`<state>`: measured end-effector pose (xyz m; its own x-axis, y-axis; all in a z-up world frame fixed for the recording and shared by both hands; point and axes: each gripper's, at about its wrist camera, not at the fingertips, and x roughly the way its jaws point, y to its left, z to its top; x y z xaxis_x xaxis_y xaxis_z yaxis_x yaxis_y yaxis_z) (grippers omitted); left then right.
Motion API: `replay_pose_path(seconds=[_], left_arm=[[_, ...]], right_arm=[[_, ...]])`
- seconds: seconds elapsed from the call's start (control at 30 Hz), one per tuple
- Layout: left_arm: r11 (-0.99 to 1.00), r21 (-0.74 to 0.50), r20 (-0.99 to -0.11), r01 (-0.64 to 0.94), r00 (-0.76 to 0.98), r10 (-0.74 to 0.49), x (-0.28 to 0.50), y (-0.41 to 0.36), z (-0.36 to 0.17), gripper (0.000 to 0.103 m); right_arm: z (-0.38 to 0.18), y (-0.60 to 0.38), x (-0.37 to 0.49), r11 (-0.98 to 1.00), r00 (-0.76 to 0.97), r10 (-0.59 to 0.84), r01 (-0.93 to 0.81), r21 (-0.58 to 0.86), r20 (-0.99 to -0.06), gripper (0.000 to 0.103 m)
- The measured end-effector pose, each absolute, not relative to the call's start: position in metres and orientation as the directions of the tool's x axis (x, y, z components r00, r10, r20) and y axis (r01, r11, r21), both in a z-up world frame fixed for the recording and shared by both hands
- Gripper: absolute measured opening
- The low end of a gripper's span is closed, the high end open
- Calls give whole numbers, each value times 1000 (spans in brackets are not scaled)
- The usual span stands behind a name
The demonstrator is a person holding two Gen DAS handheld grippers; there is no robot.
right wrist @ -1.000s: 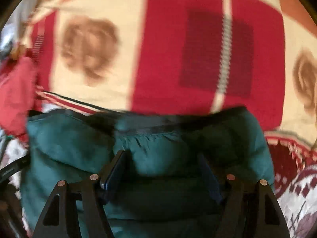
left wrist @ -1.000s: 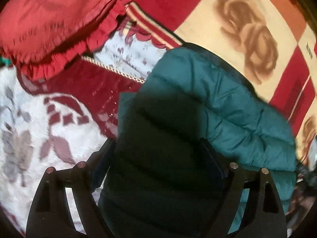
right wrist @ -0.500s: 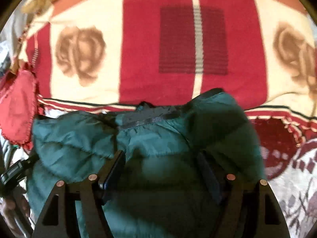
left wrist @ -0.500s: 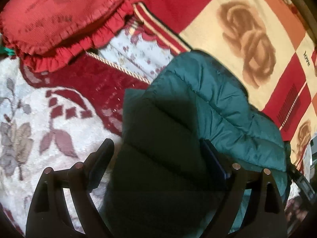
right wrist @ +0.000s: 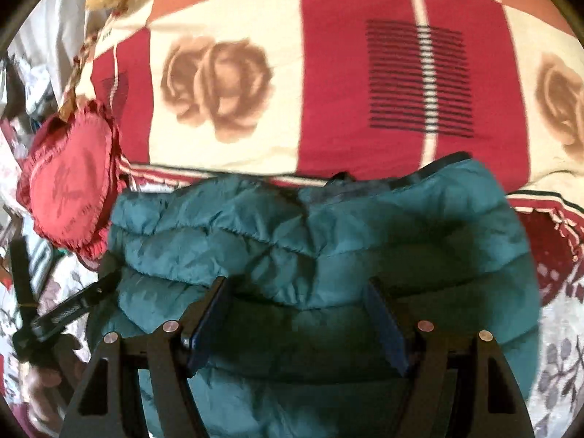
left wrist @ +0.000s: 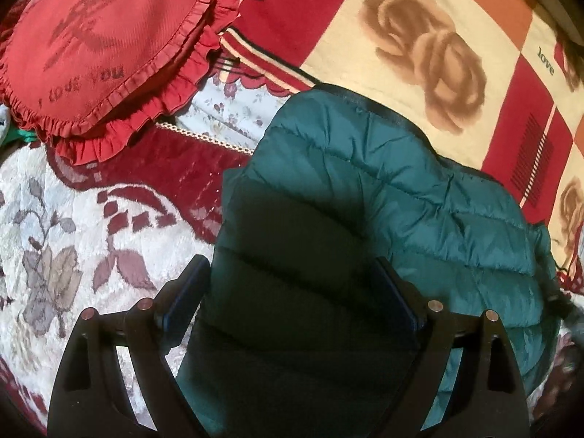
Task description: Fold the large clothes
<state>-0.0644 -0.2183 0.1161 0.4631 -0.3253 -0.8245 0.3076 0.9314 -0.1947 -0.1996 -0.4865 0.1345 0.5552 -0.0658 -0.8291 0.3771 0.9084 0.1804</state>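
A checked blanket point(left wrist: 419, 36) in red, cream and orange, printed with brown roses and the word "love", covers the far part of the bed. Nearer lies a white and maroon floral bedspread point(left wrist: 73, 241). A red heart-shaped frilled cushion point(left wrist: 98, 47) reading "I love you" rests on both, at the left.

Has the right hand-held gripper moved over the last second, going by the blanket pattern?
Yes. In the right wrist view, the blanket's striped red square has slid rightward, so the right hand-held gripper has swung left over the green jacket.
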Motion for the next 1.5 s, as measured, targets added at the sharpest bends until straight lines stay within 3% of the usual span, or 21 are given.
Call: replay_pose_path(seconds=[0.07,0.2,0.43,0.57,0.93,1.5], left_arm=[[932,-203,-828,299,457,-327,-68,-215,119,89],[923,-221,-821,316,450,-351,-82,-206,130,89],[908,-132,-763,397,544,-349,-123,-193,163,89],[897,-98,-707,430,605,-368,-146,-187,184,89],[900,-79,-619,429,687,-382,-169,-180,200,89],[898,-111,-687,425,620,-379,-146,-196,156,89]], right_arm=[[124,-482,-194,911,516,-96,389,133,-851,75],[142,-483,-204,890,531,-85,421,175,-843,75],[199,-463,-245,903,592,-100,392,177,-800,75],[220,-441,-259,916,617,-117,369,155,-778,81],[217,-398,-239,937,639,-116,324,129,-760,83],[184,-397,-209,936,599,-129,337,102,-791,83]])
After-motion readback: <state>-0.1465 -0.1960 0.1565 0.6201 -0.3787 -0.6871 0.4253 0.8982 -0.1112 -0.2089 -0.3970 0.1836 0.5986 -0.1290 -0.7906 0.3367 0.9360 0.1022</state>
